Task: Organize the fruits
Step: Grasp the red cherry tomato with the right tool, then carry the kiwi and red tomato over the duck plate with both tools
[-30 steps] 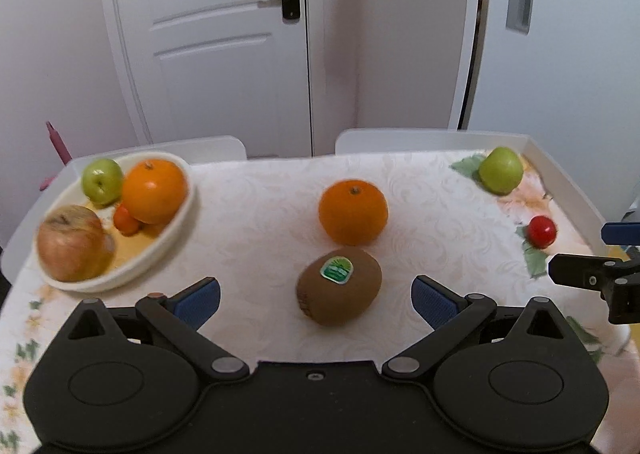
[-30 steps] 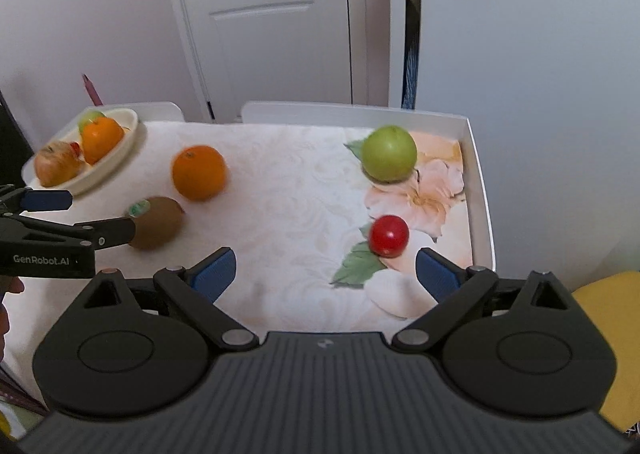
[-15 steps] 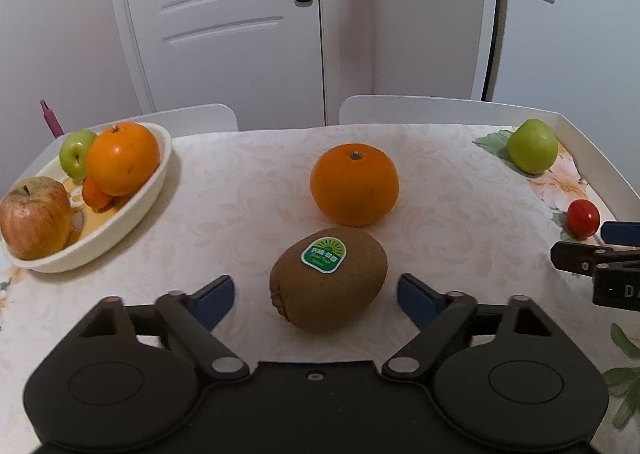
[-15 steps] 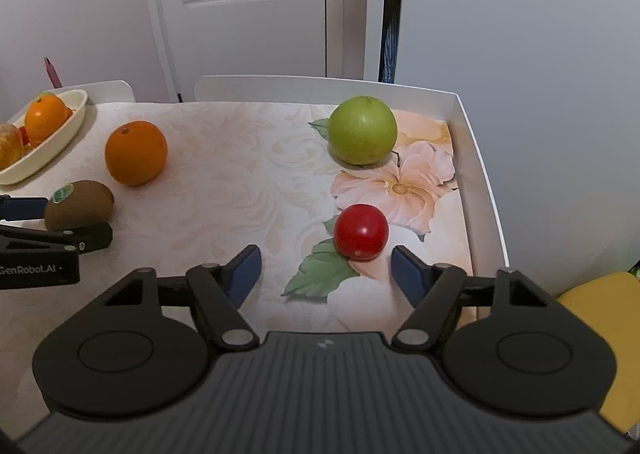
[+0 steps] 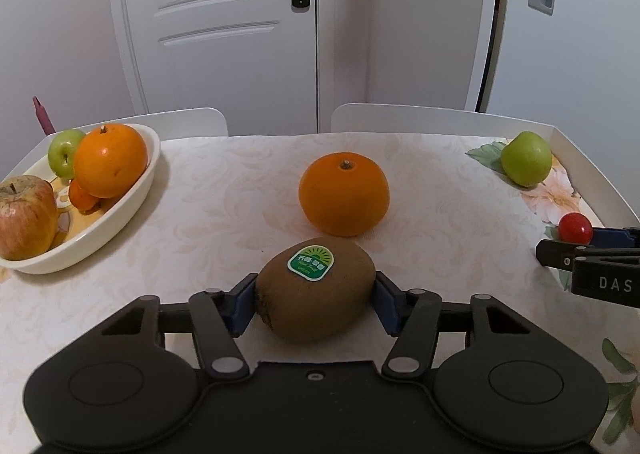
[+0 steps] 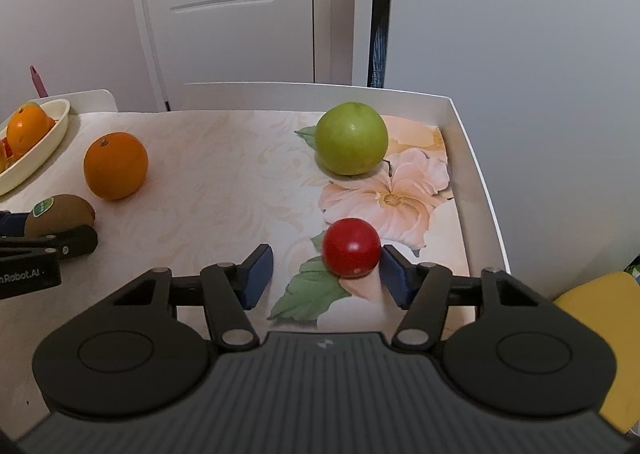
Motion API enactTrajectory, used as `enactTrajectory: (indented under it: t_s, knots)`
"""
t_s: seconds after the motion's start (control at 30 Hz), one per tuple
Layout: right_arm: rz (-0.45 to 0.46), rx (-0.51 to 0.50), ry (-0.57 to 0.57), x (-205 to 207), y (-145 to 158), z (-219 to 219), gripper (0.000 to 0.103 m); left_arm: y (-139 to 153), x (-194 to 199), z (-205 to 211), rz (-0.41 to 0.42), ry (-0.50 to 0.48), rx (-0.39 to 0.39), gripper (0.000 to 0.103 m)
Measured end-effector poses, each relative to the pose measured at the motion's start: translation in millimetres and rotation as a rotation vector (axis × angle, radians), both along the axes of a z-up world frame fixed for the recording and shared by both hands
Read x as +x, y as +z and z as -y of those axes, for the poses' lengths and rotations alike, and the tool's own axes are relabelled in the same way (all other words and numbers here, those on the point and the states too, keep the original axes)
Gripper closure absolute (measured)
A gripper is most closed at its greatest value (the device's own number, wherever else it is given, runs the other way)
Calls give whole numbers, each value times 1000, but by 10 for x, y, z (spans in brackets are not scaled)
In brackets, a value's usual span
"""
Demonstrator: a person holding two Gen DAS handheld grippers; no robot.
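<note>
Both grippers are closing, the left gripper (image 5: 315,304) pinching the kiwi (image 5: 316,288) while the right gripper (image 6: 326,274) is half-wide around the small red fruit (image 6: 351,247) (off-centre, touching only the right pad), so squeezing should be gentle and centred.

Kiwi's (image 5: 316,288) flanks hidden behind the closing left tongs' (image 5: 315,300) pads, bowl (image 6: 38,152) far left of the right tongs (image 6: 326,272) cropped, small orange fruit (image 5: 82,196) mostly covered.
</note>
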State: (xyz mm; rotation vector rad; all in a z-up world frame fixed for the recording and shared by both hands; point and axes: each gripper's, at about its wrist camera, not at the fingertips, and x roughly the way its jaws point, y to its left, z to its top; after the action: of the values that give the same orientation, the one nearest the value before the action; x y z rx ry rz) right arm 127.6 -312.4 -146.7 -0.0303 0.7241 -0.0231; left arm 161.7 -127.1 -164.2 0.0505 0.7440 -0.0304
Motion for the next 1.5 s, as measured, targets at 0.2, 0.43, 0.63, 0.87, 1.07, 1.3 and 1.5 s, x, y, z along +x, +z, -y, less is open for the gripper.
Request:
enactTrajectory:
  t_s: [0.2,0.43,0.63,0.87,1.07,1.3,1.5]
  knots:
    - [6,1,-13,31,2,10,35,20,-13,-28,0,10,-16,41]
    - [11,-15,-33,42,3,38,56,52,-75,-69,9,22,-32,41]
    - [14,-4,-22,-2,56,-15,58,128,-145,-122,23,27,-47,41]
    - [25,19,20,-69,228,-228,58,338,-278,-233,59,48,-69,42]
    - [40,45,84,-126,450,-537,58,599,-401,-386,96,74,-86,42]
    - [60,63,145,-119,726,-939,58,895,-488,-703,128,102,-101,42]
    - [72,71,178,-15,922,-1320,58,1113,-459,-1087,151,129,-105,42]
